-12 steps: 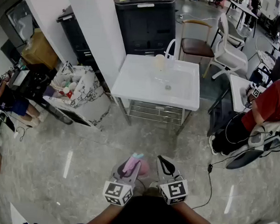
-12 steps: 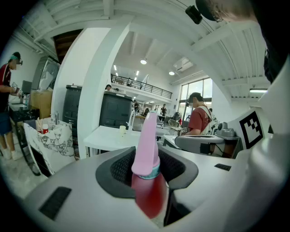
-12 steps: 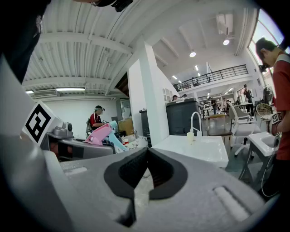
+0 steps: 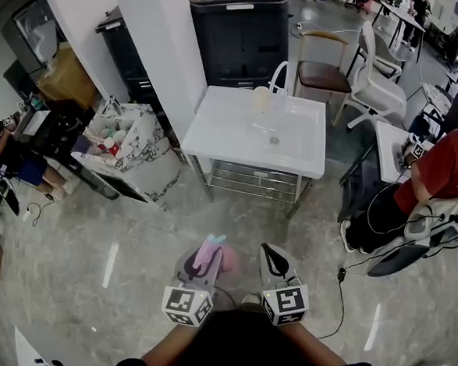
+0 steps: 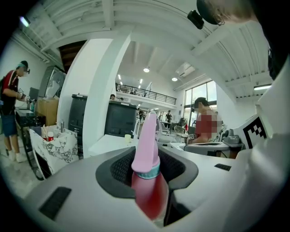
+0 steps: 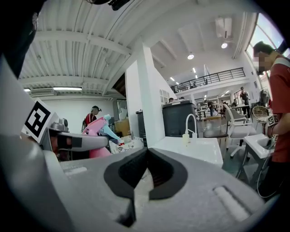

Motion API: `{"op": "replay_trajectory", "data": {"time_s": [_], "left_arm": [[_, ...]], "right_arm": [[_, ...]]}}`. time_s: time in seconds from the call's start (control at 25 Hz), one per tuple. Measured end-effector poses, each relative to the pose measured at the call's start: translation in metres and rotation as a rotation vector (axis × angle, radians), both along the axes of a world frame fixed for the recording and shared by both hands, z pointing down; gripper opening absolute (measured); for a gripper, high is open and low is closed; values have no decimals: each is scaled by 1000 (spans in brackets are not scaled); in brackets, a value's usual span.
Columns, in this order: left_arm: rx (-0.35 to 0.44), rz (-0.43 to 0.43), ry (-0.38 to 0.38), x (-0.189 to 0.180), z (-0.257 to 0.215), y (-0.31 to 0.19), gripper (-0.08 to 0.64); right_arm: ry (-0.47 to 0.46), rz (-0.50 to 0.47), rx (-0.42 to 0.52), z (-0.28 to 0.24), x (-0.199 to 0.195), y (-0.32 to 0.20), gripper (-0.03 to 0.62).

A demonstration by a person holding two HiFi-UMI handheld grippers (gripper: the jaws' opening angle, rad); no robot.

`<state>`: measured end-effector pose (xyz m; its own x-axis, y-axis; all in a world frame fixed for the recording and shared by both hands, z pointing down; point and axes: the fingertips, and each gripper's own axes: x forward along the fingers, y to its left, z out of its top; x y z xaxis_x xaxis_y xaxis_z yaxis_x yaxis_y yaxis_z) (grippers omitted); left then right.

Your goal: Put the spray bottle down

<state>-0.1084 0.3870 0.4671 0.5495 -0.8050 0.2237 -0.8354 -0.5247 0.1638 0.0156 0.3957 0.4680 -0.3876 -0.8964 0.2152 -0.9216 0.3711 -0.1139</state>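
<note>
A pink spray bottle (image 4: pixel 208 255) with a pale blue trigger is held low in front of me, above the floor, with my left gripper (image 4: pixel 201 264) shut on it. In the left gripper view the bottle (image 5: pixel 147 149) stands upright between the dark pads, its pink head above a teal collar and red body. My right gripper (image 4: pixel 273 261) hangs beside it on the right, shut with nothing in it; its pads (image 6: pixel 136 165) meet at the tip. From the right gripper view the bottle (image 6: pixel 96 128) shows at the left. A white sink table (image 4: pixel 216 138) stands ahead.
The table carries a basin with a white faucet (image 4: pixel 278 76). A white column (image 4: pixel 161 33) and black cabinet (image 4: pixel 240 30) stand behind it. A cluttered patterned bin (image 4: pixel 130 144) sits left. Chairs (image 4: pixel 323 67) and a seated person in red (image 4: pixel 441 170) are at the right.
Both grippers have drifted slightly left and up in the head view. The left still grips the bottle and the right stays shut.
</note>
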Motion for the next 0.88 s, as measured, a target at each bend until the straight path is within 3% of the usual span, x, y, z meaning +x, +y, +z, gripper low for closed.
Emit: {"op": "replay_trajectory", "data": {"time_s": [0.4, 0.6, 0.88], "left_arm": [[-8, -46, -11, -2, 2, 7, 158], [-9, -79, -10, -10, 2, -1, 158], [1, -90, 0, -24, -4, -8, 158]], "right_arm": [[-43, 17, -29, 11, 21, 9, -2], [-19, 65, 40, -3, 31, 3, -2], [2, 59, 39, -7, 22, -6, -2]]}}
